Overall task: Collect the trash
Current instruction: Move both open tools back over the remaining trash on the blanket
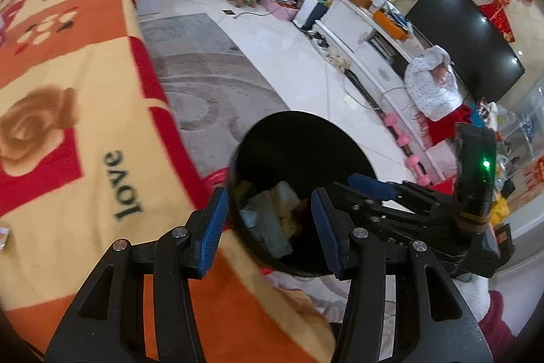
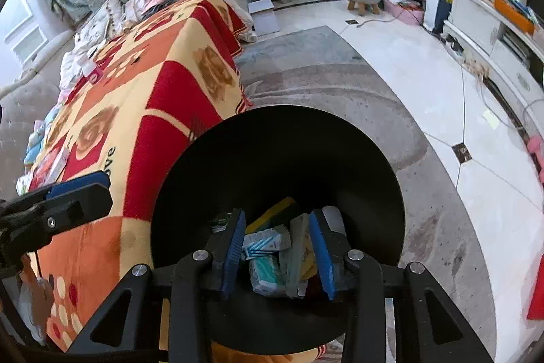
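A black round trash bin (image 1: 299,142) stands on the floor beside the blanket-covered table; it also shows in the right wrist view (image 2: 278,145). Inside lie several pieces of trash (image 2: 268,257): small cartons, wrappers and yellow packaging, also seen in the left wrist view (image 1: 272,220). My left gripper (image 1: 268,220) is open and empty above the bin's near rim, at the table edge. My right gripper (image 2: 277,247) is open and empty, right over the bin's mouth above the trash. The right gripper's body shows in the left wrist view (image 1: 391,189). The left gripper's body shows in the right wrist view (image 2: 57,206).
An orange, red and cream blanket (image 1: 68,125) with "love" covers the table at left. Small packets (image 2: 51,162) lie on its far side. A grey rug (image 2: 323,80) and white tiled floor (image 1: 289,56) surround the bin. A TV cabinet (image 1: 367,50), television (image 1: 465,33) and pink dumbbells (image 1: 404,138) stand at right.
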Demonstrator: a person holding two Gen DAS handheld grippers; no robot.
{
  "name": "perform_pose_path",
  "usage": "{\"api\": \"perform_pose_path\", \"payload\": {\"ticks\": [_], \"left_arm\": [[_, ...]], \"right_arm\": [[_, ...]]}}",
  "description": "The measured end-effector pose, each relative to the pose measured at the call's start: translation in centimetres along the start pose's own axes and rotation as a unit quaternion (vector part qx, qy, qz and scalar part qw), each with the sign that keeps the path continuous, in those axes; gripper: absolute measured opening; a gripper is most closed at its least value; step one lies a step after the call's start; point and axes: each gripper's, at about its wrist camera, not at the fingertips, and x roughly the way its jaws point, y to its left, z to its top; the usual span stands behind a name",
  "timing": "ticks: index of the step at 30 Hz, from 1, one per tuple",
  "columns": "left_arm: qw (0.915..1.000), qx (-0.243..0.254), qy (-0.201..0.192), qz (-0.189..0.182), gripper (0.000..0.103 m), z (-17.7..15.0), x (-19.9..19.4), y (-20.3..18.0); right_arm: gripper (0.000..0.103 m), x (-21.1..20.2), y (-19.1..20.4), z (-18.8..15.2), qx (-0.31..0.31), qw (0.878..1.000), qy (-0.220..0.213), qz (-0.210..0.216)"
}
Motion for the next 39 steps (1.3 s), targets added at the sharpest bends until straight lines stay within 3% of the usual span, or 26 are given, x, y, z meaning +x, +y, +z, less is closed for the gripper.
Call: {"api": "perform_pose_path", "payload": {"ticks": [12, 19, 26, 34, 39], "left_arm": [[0.9966, -0.003, -0.026, 0.078, 0.049, -3.2, -4.7, 4.3], [0.9928, -0.031, -0.041, 0.109, 0.049, -5.5, -8.2, 8.4], [0.9888, -0.08, -0.066, 0.108, 0.049, -6.1, -9.6, 13.4], [0.9743, -0.159, -0.1, 0.125, 0.049, -5.8, -11.7, 20.4], [0.9701, -0.189, -0.089, 0.124, 0.049, -6.8, -11.8, 23.4]], "right_arm": [[0.038, -1.5, 6.2, -0.6, -0.065, 0.998, -0.02, -0.009], [0.038, -1.5, 10.4, -0.9, -0.08, 0.996, -0.018, 0.047], [0.038, -0.7, 15.8, -1.4, -0.104, 0.99, 0.004, 0.098], [0.038, -1.1, 20.3, -2.2, -0.139, 0.983, 0.006, 0.121], [0.039, -0.3, 21.7, -2.1, -0.148, 0.981, 0.018, 0.125]]}}
